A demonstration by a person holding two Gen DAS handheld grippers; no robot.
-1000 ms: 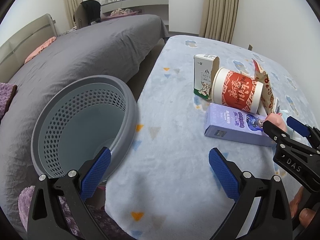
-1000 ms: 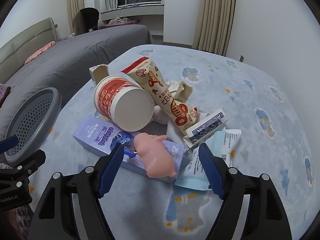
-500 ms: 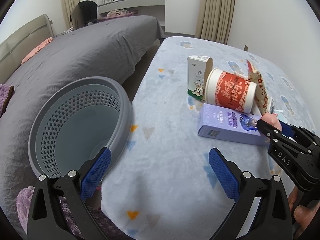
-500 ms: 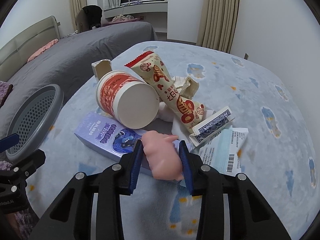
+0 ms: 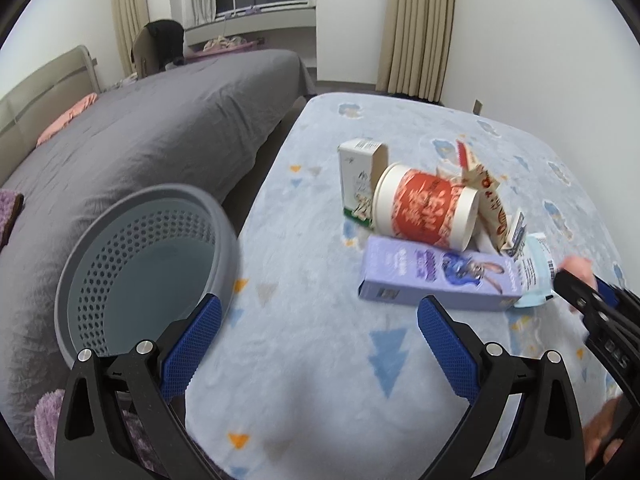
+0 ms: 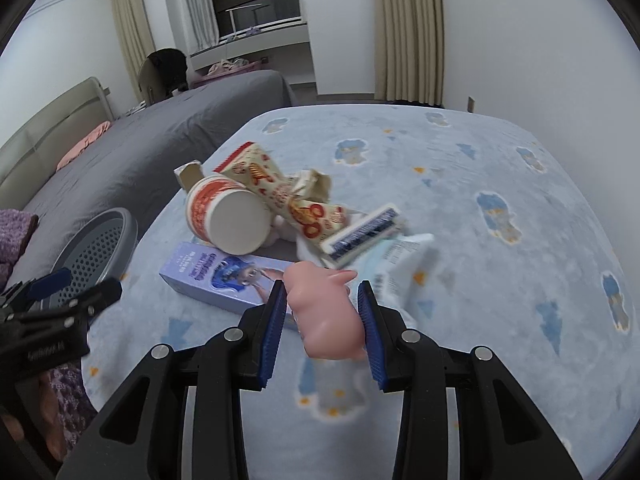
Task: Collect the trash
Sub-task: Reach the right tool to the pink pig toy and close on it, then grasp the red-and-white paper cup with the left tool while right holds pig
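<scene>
My right gripper (image 6: 322,320) is shut on a pink pig toy (image 6: 324,312) and holds it just above the blue blanket, in front of the trash pile. The pile holds a purple box (image 6: 224,276), a red and white cup (image 6: 228,216) on its side, a snack wrapper (image 6: 288,200), a small blue-striped box (image 6: 364,232) and papers (image 6: 400,256). My left gripper (image 5: 316,344) is open and empty, between the grey perforated basket (image 5: 140,272) and the purple box (image 5: 436,276). The right gripper shows at the right edge of the left wrist view (image 5: 588,292).
A white milk carton (image 5: 358,180) stands behind the cup. A grey bed (image 5: 160,120) lies to the left, with the basket resting against it. A wall and curtains (image 6: 408,32) stand behind the blanket-covered surface (image 6: 500,200).
My right gripper closed on the pink pig toy and lifted it off the purple box, pulling back toward me. The left gripper stayed open and shifted slightly.
</scene>
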